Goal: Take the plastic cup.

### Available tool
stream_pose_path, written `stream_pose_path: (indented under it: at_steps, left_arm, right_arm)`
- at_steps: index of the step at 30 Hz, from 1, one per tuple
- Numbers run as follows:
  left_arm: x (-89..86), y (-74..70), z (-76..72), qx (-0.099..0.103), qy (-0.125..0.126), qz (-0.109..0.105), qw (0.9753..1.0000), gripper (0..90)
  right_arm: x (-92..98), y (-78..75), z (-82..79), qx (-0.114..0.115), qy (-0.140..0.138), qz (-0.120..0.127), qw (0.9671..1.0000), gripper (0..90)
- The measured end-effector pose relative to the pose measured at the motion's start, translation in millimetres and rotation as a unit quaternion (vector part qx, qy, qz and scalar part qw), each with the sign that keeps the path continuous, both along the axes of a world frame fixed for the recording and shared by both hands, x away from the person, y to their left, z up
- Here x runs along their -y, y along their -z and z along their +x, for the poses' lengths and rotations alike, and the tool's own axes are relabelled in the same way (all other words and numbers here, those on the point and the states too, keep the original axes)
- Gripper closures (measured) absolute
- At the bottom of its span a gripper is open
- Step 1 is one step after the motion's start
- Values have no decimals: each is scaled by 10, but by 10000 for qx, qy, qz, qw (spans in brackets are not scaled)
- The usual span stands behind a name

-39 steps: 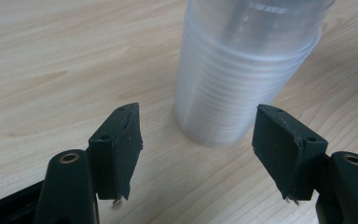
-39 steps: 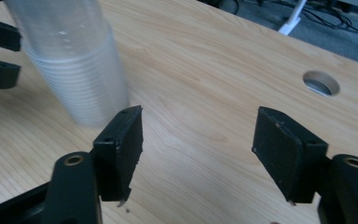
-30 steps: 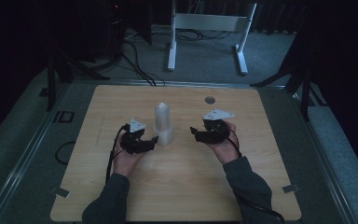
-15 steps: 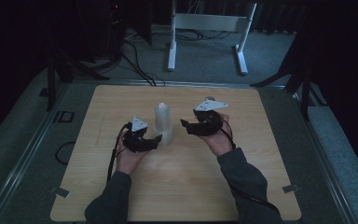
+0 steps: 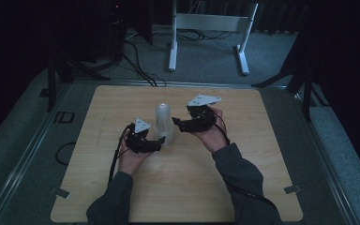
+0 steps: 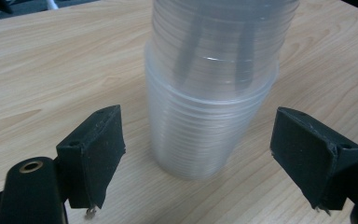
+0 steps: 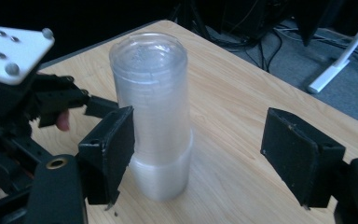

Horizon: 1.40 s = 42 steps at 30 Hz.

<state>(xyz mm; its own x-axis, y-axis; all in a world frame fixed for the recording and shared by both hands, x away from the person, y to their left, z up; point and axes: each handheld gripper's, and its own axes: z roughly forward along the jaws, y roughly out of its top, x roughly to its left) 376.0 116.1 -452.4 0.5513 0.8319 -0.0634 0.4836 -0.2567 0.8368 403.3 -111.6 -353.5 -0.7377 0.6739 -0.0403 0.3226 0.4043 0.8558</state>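
So we've got a stack of clear cups (image 5: 164, 124) standing upside down mid-bench (image 5: 122, 103), nothing inside that we can make out. Left gripper (image 5: 155, 143) sits low at the stack's base, jaws spread wide on either side, not touching. Right gripper (image 5: 179, 123) is up beside the top, jaws spread too. Bench is pale wood; the room's dark, with cables (image 5: 140, 70) on grey floor (image 5: 272, 61) and a white stand (image 5: 206, 28) behind.

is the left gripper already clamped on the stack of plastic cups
No, in the left gripper view the left gripper is open, with a gap between each jaw and the stack of clear cups.
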Motion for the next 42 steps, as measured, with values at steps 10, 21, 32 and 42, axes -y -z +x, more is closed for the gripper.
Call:
stream_pose_path:
  at_steps: [10, 21, 32, 42]
  left_arm:
    - [42, 51, 66, 110, -48, -110, 9999, 160]
    - [84, 79, 114, 194, 59, -177, 9996, 185]
    - [142, 96, 165, 284, 92, -179, 9994, 185]
    - [158, 131, 174, 362, 41, -267, 9990, 204]
  right_arm:
    - [-189, 9, 87, -53, -73, 107, 9999, 242]
    - [-390, 36, 143, -90, -171, 101, 9998, 242]
    - [-518, 59, 179, -80, -235, 72, 9997, 252]
    - [-517, 59, 170, -43, -298, 66, 9995, 303]
